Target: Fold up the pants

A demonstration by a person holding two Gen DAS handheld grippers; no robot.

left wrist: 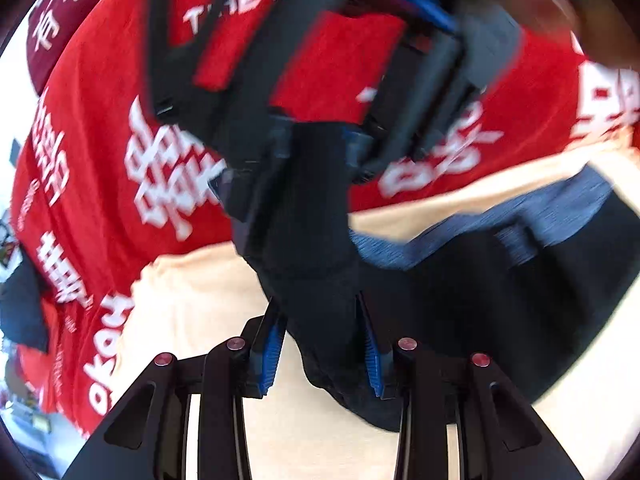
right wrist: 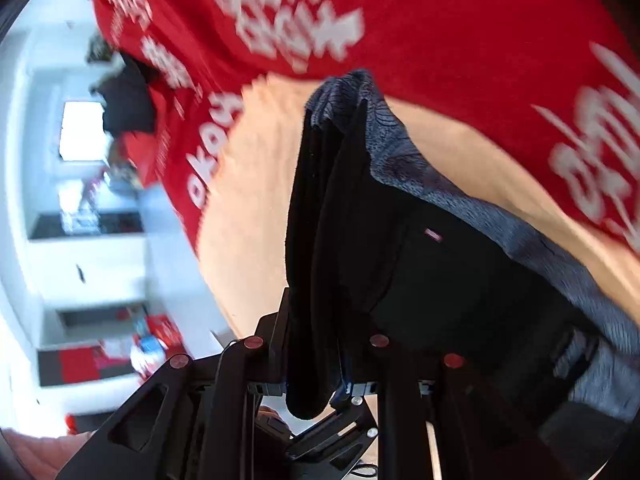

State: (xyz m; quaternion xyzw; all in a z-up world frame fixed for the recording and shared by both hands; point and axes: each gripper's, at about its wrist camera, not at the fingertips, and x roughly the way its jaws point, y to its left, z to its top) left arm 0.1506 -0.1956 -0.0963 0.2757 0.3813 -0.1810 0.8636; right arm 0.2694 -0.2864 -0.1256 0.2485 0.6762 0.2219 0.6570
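Note:
The black pants [left wrist: 480,296] with a blue-grey waistband [left wrist: 532,208] hang and drape over a pale orange table [left wrist: 192,304]. My left gripper [left wrist: 320,320] is shut on a fold of the black fabric, which fills the gap between its blue pads [left wrist: 272,352]. The right gripper [left wrist: 320,168] shows blurred ahead in the left wrist view, also clamped on the pants. In the right wrist view the right gripper [right wrist: 316,344] is shut on a hanging black fold [right wrist: 320,240], with the waistband [right wrist: 460,200] to its right.
A red cloth with white lettering [left wrist: 100,160] covers the far side beyond the table [right wrist: 260,200], and shows in the right wrist view [right wrist: 440,20]. White shelves [right wrist: 92,264] with red items stand at the left. The frames are motion-blurred.

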